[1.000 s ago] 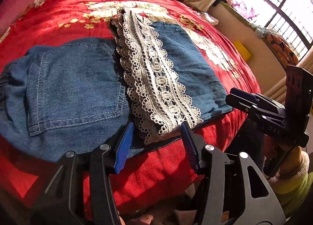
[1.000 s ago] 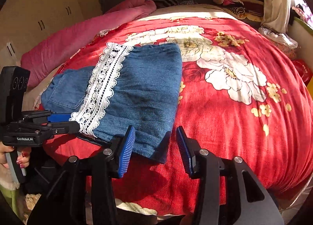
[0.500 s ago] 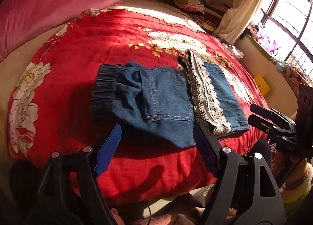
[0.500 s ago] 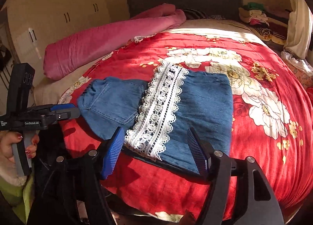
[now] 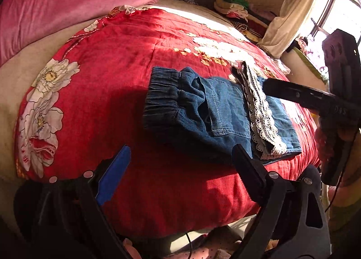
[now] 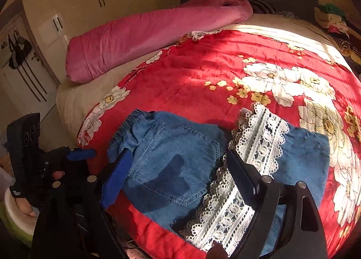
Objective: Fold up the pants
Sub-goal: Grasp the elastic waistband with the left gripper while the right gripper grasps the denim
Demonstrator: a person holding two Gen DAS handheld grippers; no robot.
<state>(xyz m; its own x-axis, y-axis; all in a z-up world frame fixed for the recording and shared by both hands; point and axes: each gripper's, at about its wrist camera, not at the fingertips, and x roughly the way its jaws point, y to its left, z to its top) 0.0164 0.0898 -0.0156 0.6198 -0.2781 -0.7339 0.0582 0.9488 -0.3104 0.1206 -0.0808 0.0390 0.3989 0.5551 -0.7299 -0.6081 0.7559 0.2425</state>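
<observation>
The blue denim pants (image 5: 203, 112) lie folded on the red floral quilt (image 5: 112, 67), elastic waistband (image 5: 162, 99) to the left and a white lace band (image 5: 259, 110) across the right part. My left gripper (image 5: 181, 153) hangs off the bed's near edge, short of the pants. Its jaws are opening and hold nothing. My right gripper (image 6: 178, 157) hovers over the back pocket (image 6: 176, 164). Its jaws are opening too, and the pads press on nothing. Each gripper shows in the other's view: the right gripper (image 5: 293, 94) at the right, the left gripper (image 6: 79, 154) at the left.
A rolled pink blanket (image 6: 158, 33) lies along the bed's far left side. Piled clothes (image 5: 232, 8) sit at the head of the bed beside a cream curtain (image 5: 293, 6) and a window. Wardrobe doors (image 6: 90, 11) stand beyond the bed.
Both grippers let go of the pants' near edge, opened wide and drew back. Both views swung left, bringing the waistband into sight. The pants lie as they did.
</observation>
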